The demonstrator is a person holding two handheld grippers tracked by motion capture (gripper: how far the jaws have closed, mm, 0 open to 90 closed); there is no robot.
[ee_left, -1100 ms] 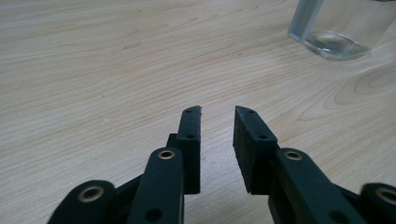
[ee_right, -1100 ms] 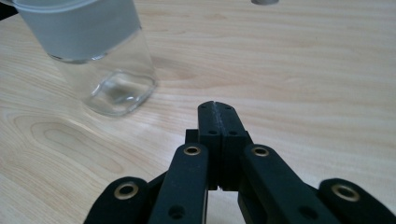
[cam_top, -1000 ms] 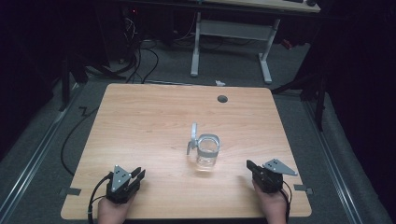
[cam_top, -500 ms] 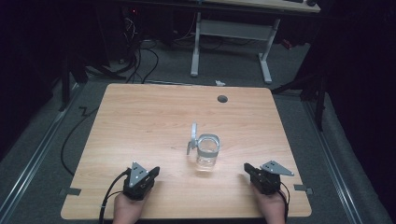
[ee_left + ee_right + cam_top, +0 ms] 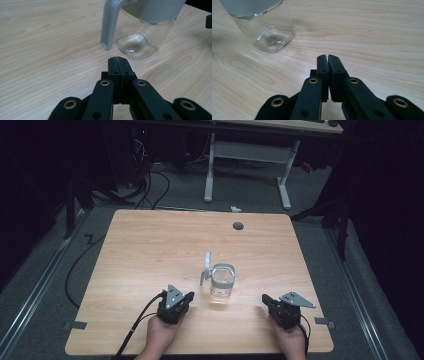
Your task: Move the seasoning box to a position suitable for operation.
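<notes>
At the near edge of the table [image 5: 150, 250], the left gripper [image 5: 187, 297] points toward the jug [image 5: 221, 282], jaws pressed together and holding nothing; in the left gripper view its tips [image 5: 118, 60] sit just short of the handle [image 5: 110, 25], not touching it. The right gripper [image 5: 265, 299] rests near the right front corner, jaws likewise pressed together and empty, aimed at the jug from the other side and farther off; the right gripper view places the jug base [image 5: 272, 37] ahead and to the left of the tips [image 5: 327, 58]. The jug stands upright near the table centre, between the two grippers, with a clear body, a grey collar and a grey lid [image 5: 207, 261] tipped up at its rim. The step in hand appears to be the approach to the handle. To do it well, spread the left jaws before closing the gap, line them up so the handle passes between them, and advance low and straight so the tips do not nudge the jug sideways. Bring the right gripper in to steady the body if the jug starts to slide. The jug's rim and upper handle are cut off in both gripper views, and the lid hinge is too small to make out from above. Whether the jug holds liquid cannot be told.
</notes>
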